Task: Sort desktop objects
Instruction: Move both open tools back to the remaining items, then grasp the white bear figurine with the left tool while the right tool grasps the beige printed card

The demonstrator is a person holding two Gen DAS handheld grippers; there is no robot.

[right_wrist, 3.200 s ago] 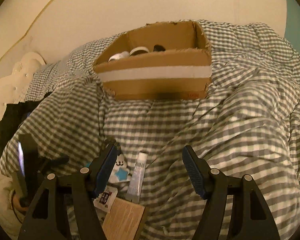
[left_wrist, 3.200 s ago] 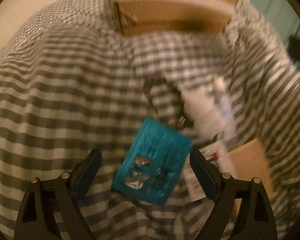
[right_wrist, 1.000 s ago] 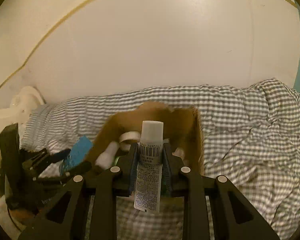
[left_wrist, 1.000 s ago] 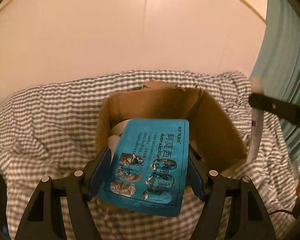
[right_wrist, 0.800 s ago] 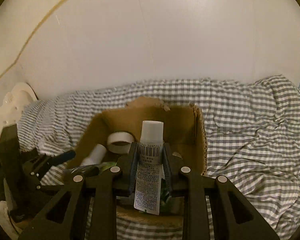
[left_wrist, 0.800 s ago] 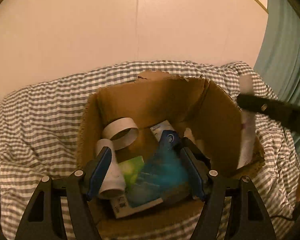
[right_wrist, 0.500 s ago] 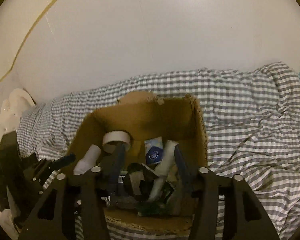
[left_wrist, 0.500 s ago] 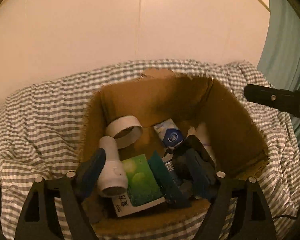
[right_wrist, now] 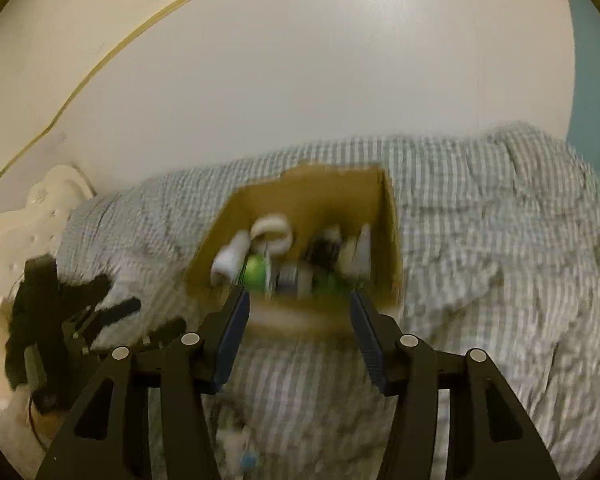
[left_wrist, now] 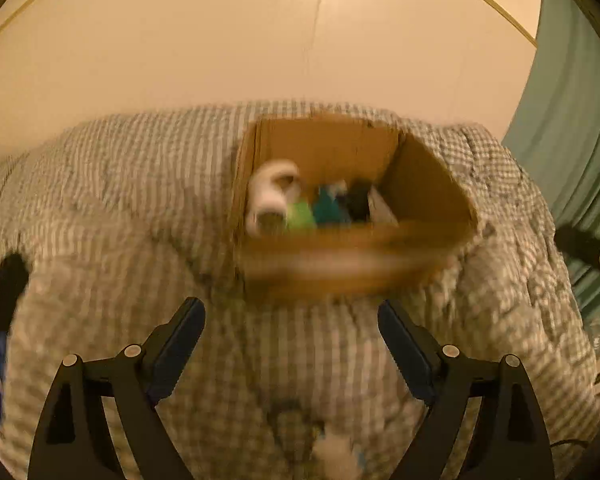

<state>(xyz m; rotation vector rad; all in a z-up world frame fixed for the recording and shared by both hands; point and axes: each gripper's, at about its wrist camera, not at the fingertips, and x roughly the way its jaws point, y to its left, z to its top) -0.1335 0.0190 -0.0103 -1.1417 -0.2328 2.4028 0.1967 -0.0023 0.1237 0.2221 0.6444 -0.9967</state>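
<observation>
An open cardboard box (left_wrist: 424,188) sits on a grey checked quilt (left_wrist: 112,208) and holds a tape roll (left_wrist: 274,178), a white tube, a green packet and the teal pill sheet (left_wrist: 328,210). It also shows in the right wrist view (right_wrist: 390,240), with the white tube (right_wrist: 360,248) inside. My left gripper (left_wrist: 292,320) is open and empty, low in front of the box. My right gripper (right_wrist: 298,316) is open and empty, just short of the box's near wall. Both views are blurred.
A small white and blue item lies on the quilt below my left gripper (left_wrist: 336,456) and shows in the right wrist view (right_wrist: 244,452). A cream headboard (right_wrist: 40,208) stands at left, a teal curtain (left_wrist: 572,120) at right. The left gripper's body (right_wrist: 60,320) is at left.
Both grippers let go of the pill sheet and the white tube into the box, opened, and pulled back and down from it. The box now looks farther away.
</observation>
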